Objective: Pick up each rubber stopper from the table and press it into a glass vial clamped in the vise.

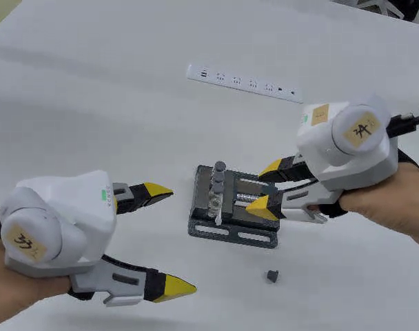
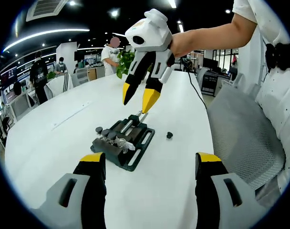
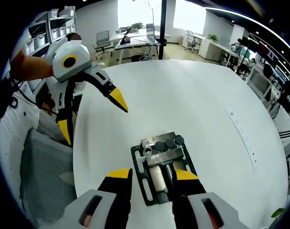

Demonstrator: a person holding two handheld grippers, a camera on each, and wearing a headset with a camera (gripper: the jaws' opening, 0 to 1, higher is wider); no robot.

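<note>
A black vise (image 1: 251, 238) (image 2: 135, 149) (image 3: 141, 171) stands mid-table and clamps a row of glass vials (image 1: 216, 189) (image 3: 166, 144). Three vials carry dark stoppers; the end vial (image 1: 214, 205) looks uncapped. A loose dark rubber stopper (image 1: 272, 276) (image 2: 169, 135) lies on the table just in front of the vise. My right gripper (image 1: 263, 186) (image 3: 152, 174) hovers open over the vise's screw side, holding nothing. At the vise's left my left gripper (image 1: 167, 238) (image 2: 149, 160) is open wide and empty. Each gripper view shows the other: right gripper (image 2: 140, 93), left gripper (image 3: 92, 114).
A white power strip (image 1: 244, 83) (image 3: 243, 138) lies on the white table (image 1: 92, 103) beyond the vise. Mesh chairs (image 2: 240, 138) stand at the table's edge, and people are in the office behind.
</note>
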